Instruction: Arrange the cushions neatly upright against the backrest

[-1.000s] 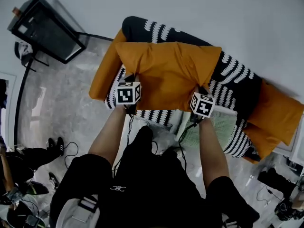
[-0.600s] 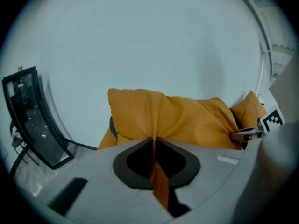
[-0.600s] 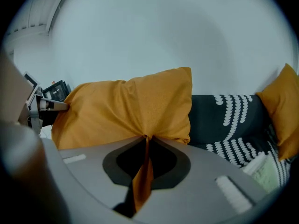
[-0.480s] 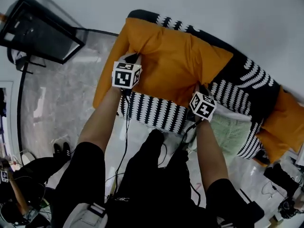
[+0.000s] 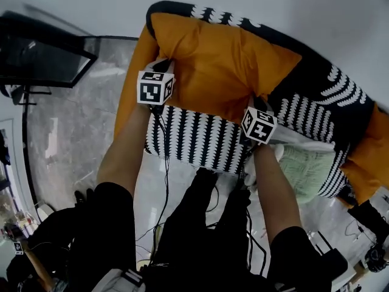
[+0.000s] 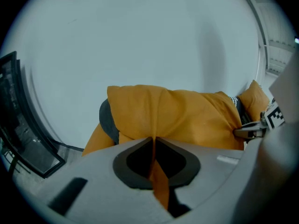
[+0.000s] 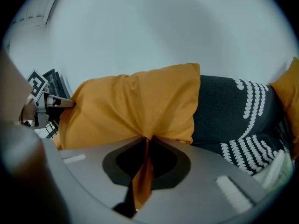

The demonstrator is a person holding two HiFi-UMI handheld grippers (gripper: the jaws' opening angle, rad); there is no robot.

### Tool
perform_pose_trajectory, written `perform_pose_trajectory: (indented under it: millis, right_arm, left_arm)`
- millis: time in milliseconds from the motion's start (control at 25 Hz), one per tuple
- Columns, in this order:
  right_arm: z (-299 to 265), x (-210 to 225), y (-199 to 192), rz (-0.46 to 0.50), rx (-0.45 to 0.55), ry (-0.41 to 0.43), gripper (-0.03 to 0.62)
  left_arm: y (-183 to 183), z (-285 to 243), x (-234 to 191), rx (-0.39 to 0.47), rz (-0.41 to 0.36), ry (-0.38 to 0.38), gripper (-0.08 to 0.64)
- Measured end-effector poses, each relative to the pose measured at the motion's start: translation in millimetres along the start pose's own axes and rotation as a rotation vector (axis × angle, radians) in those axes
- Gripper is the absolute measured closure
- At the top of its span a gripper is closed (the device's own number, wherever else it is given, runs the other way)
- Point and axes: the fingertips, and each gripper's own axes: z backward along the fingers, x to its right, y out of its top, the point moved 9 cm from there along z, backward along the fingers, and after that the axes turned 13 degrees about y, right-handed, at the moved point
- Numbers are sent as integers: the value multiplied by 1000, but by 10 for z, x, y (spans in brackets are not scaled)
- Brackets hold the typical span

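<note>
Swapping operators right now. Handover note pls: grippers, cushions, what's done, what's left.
Grippers: left gripper shut on the lower edge of the big orange cushion; right gripper shut on the same edge, further right.
Cushions: the big orange cushion stands against the backrest at the sofa's left end, held by both grippers. The pale green cushion lies on the seat. The second orange cushion sits at the right end.
Done: first cushion roughly in place, not released.
Left: let go, check that it stays upright, then stand the other two against the backrest.
</note>
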Motion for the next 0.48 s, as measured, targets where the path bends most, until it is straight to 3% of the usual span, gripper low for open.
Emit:
perform_pose_trajectory:
  millis: [200, 280, 480]
  right_arm:
    - [-239, 82, -209, 23, -63, -17, 554]
    - [-307, 143, -211, 3, -79, -25, 538]
    - [-346, 287, -219, -67, -110, -27, 432]
  left_arm:
    - [-231, -243, 12, -21, -16, 15, 536]
    - [-264, -287, 27, -10, 0, 38, 499]
    - [-273, -218, -16, -5, -15, 88, 415]
